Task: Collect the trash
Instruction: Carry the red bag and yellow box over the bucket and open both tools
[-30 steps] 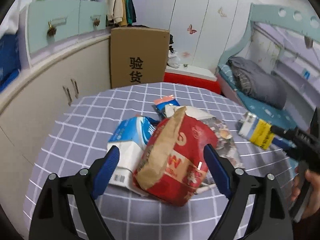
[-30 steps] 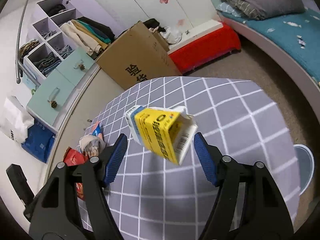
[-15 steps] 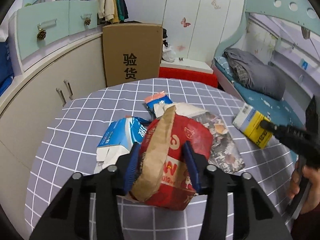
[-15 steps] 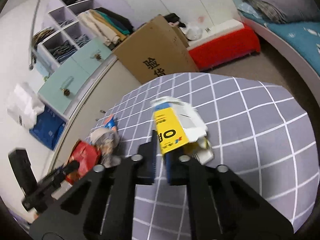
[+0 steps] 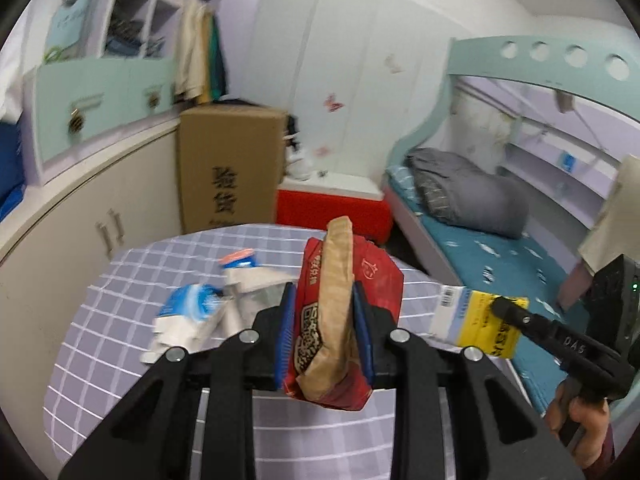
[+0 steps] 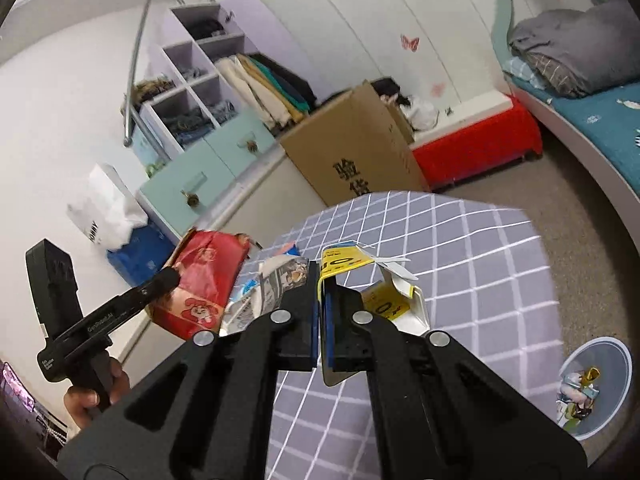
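My left gripper (image 5: pixel 323 300) pinches a red and brown paper snack bag (image 5: pixel 376 280) above the checked table (image 5: pixel 120 320); its jaws are still closing on the bag. My right gripper (image 6: pixel 321 280) is shut on the torn flap of a yellow and white carton (image 6: pixel 344 258), held above the table (image 6: pixel 460 248). In the left wrist view, that carton (image 5: pixel 472 320) hangs at the right. The right wrist view has the red bag (image 6: pixel 204 276) at the left. A blue and white carton (image 5: pixel 188 304) and crumpled wrappers (image 5: pixel 256 280) lie on the cloth.
A pale blue bin (image 6: pixel 596 384) holding some trash stands on the floor at the lower right. Behind the table are a cardboard box (image 5: pixel 228 168), a red bench (image 5: pixel 332 208), a bed (image 5: pixel 480 240) and cabinets (image 5: pixel 80 208). A hand (image 6: pixel 92 396) grips the left tool.
Both grippers closed, the left on the red bag, the right on the yellow carton's flap. Both then rose off the table with their loads, and the views tilted up.
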Available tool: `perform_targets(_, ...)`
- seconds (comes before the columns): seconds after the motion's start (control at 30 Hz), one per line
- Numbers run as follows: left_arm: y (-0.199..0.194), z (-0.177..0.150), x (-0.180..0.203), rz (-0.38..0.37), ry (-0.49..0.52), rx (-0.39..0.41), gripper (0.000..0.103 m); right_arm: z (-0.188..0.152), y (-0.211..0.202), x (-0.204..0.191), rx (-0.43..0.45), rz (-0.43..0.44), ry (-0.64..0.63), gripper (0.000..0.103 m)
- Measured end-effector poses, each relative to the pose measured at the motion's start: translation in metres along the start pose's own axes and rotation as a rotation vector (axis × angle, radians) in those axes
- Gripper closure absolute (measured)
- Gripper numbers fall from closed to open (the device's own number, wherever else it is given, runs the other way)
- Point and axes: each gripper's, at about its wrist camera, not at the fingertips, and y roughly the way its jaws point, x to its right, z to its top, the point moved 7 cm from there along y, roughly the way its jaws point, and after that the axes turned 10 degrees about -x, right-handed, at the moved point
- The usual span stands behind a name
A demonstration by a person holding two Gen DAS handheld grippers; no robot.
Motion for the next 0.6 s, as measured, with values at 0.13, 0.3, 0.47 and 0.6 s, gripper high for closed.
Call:
perform_targets(0.13, -0.001, -0.009, 0.071, -0.078, 0.077, -0.013, 0.077, -0.009, -0.054, 0.019, 0.072, -0.019, 0.022, 0.101)
perform_targets(0.3, 0.023, -0.037, 0.176, -0.204, 0.195, -0.088, 0.077, -0.030, -0.122, 0.067, 0.166, -0.125, 0.073, 0.100)
perform_targets(0.47, 0.063, -0.076, 0.270, -0.282, 0.295, -0.187, 0.077, -0.063, -0.180, 0.136, 0.227, -0.264, 0.173, 0.100)
perform_targets(0.6, 0.109, -0.114, 0.327, -0.307, 0.354, -0.289, 0.077, -0.093, -0.202, 0.197, 0.233, -0.339, 0.278, 0.100)
